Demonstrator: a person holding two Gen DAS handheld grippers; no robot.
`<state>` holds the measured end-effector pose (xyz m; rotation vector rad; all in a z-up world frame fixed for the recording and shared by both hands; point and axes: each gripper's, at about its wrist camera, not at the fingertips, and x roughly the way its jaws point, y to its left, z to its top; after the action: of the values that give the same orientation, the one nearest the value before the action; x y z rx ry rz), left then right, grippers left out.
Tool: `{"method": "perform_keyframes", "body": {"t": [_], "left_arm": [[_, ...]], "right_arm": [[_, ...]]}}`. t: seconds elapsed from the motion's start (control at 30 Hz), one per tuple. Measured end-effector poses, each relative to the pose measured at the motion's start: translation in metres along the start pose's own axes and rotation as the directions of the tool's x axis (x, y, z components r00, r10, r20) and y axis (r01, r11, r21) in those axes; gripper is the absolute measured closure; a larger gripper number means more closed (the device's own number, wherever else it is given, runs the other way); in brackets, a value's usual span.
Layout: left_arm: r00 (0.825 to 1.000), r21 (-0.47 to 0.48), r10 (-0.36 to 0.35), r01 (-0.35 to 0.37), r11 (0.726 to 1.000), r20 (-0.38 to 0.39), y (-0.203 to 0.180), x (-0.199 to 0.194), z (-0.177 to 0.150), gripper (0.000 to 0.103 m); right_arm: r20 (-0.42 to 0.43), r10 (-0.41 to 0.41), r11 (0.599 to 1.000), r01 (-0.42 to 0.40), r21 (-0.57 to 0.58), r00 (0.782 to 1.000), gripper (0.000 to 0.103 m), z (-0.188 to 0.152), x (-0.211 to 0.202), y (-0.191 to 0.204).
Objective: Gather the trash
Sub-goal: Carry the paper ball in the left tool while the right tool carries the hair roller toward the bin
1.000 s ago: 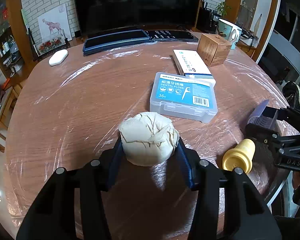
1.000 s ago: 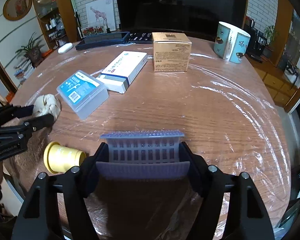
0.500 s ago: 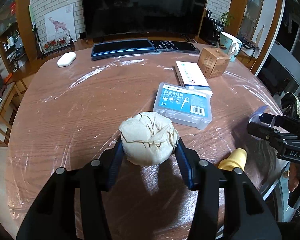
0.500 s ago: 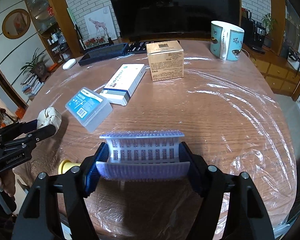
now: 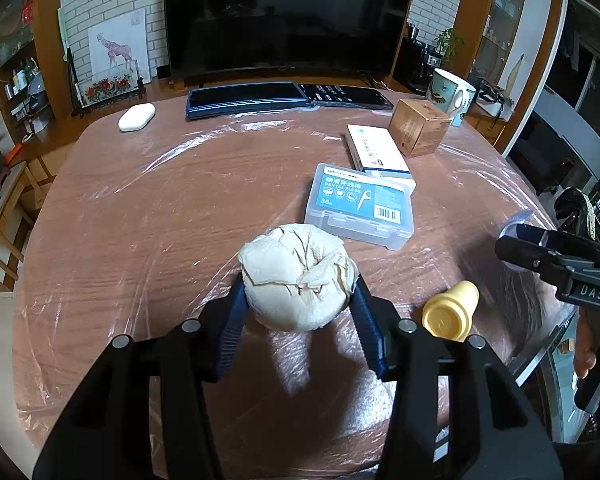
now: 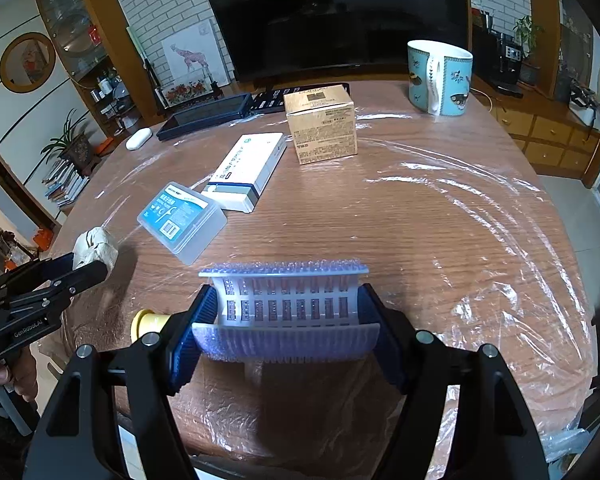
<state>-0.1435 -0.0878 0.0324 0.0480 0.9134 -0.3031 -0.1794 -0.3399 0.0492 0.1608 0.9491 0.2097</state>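
My left gripper is shut on a crumpled ball of beige paper and holds it above the near part of the round wooden table. The ball also shows in the right wrist view. My right gripper is shut on a pale purple slotted plastic tray, held above the table's near edge. A small yellow cap-like piece lies on its side between the two grippers, also seen in the right wrist view.
On the plastic-wrapped table stand a clear dental floss box, a white and blue carton, a brown cardboard box, a blue mug, a dark tablet and keyboard and a white case.
Both grippers have risen and drawn back from the table with their loads. The table objects look farther away. The yellow piece has not moved.
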Motion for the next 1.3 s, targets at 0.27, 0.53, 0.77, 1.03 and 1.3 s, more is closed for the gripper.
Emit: {"method": "perform_keyframes", "body": {"t": [0.27,0.53,0.77,1.03,1.3], "left_arm": [[1.000,0.010,-0.013,0.013,1.000,-0.003,0.002,-0.006,-0.007,0.052],[0.999,0.021,-0.035,0.035,0.999,-0.006,0.007,-0.013,-0.013,0.052],[0.998,0.046,-0.063,0.063,0.997,-0.010,0.009,-0.018,-0.019,0.052],[0.996,0.079,-0.090,0.092,0.993,-0.026,0.010,-0.020,-0.028,0.052],[0.995,0.083,-0.094,0.096,0.992,-0.030,0.006,-0.026,-0.037,0.052]], "right_arm": [[0.011,-0.019,1.000,0.019,0.012,1.000,0.032,-0.004,-0.008,0.005],[0.025,-0.043,0.999,0.042,0.028,0.999,0.032,-0.013,-0.020,0.011],[0.027,-0.061,0.997,0.059,0.052,0.998,0.032,-0.023,-0.026,0.020],[0.028,-0.070,0.995,0.068,0.068,0.997,0.032,-0.037,-0.032,0.031],[0.017,-0.050,0.997,0.049,0.051,0.999,0.032,-0.048,-0.037,0.039]]}}
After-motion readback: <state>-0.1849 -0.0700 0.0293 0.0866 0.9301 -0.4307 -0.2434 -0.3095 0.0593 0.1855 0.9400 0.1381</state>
